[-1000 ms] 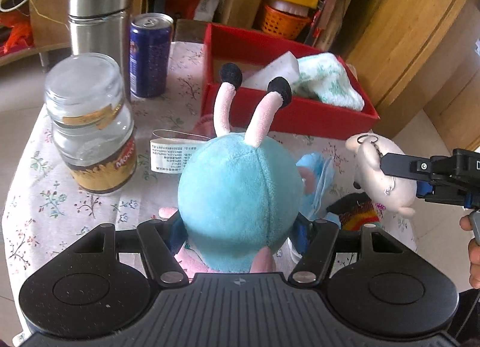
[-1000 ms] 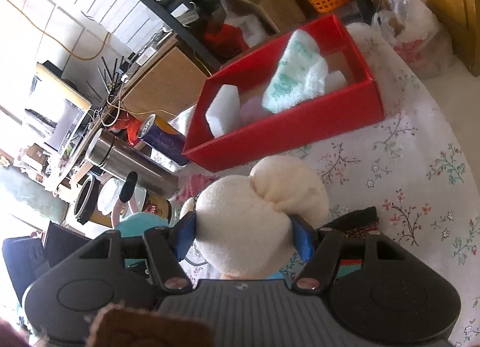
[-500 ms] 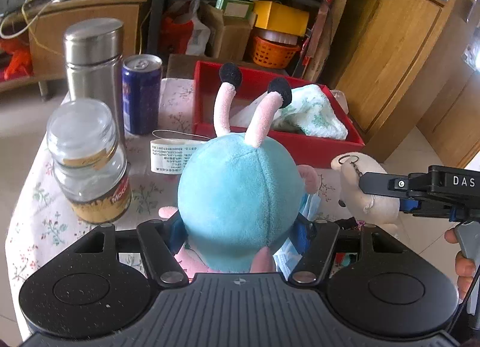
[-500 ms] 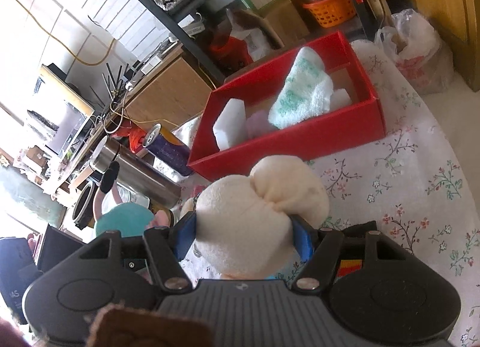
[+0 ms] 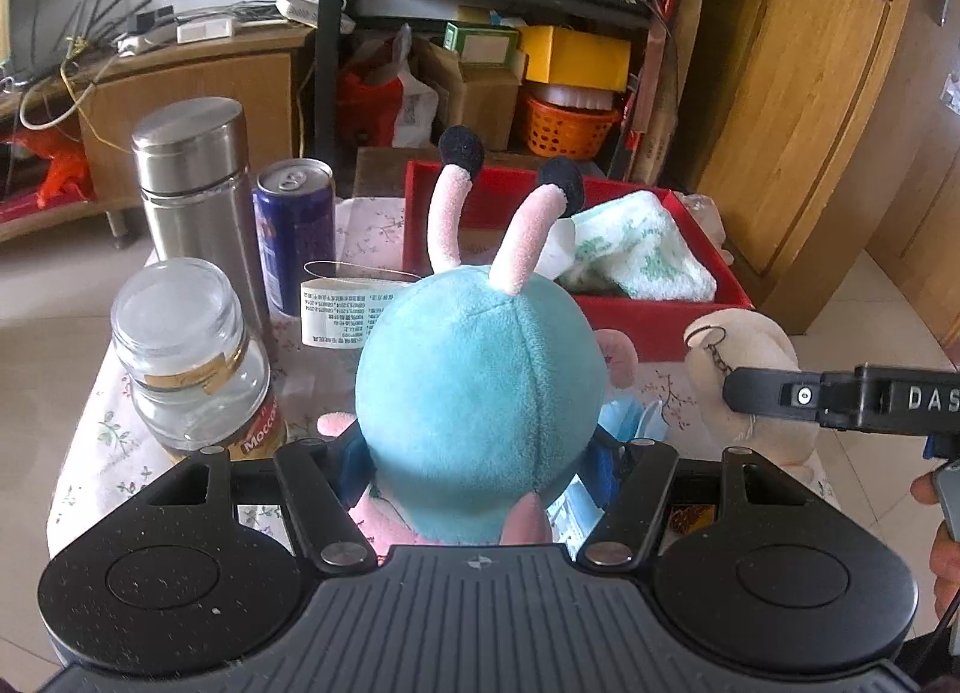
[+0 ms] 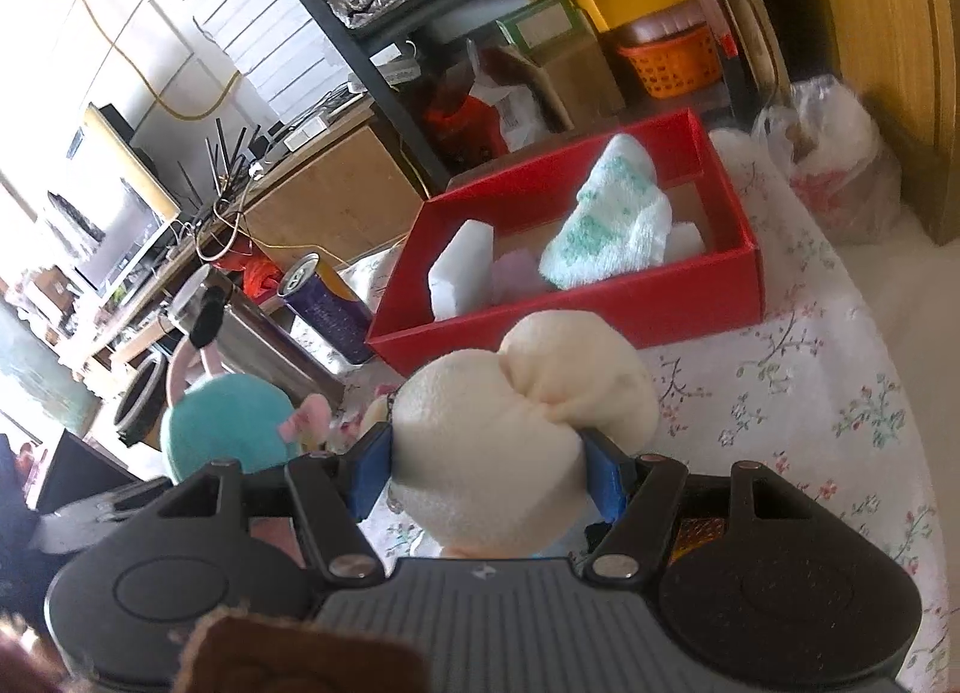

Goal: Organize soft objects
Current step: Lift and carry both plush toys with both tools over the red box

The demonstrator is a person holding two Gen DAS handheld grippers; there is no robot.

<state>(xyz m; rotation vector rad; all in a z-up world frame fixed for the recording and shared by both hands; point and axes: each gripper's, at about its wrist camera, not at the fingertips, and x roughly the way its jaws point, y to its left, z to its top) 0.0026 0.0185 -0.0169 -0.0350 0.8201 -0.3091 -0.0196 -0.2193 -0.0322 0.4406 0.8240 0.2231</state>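
With a towel (image 6: 606, 219) and sponges already in the far red box (image 5: 654, 321), I have my left gripper (image 5: 480, 459) clamped on the blue plush (image 5: 480, 393) and my right gripper (image 6: 486, 465) clamped on the cream plush (image 6: 516, 423), both near the box and not yet dropped in.

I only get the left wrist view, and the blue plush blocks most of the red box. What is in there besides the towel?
Observer: The right wrist view shows a white foam block standing against the red box wall, left of the green-patterned towel.
Operator: Anything between them?
Observer: A pale purple block sits between them.
Operator: Is the right hand-held gripper gripping the cream plush firmly?
Observer: Yes, the right hand-held gripper has its blue pads pressed into the cream plush on both sides.
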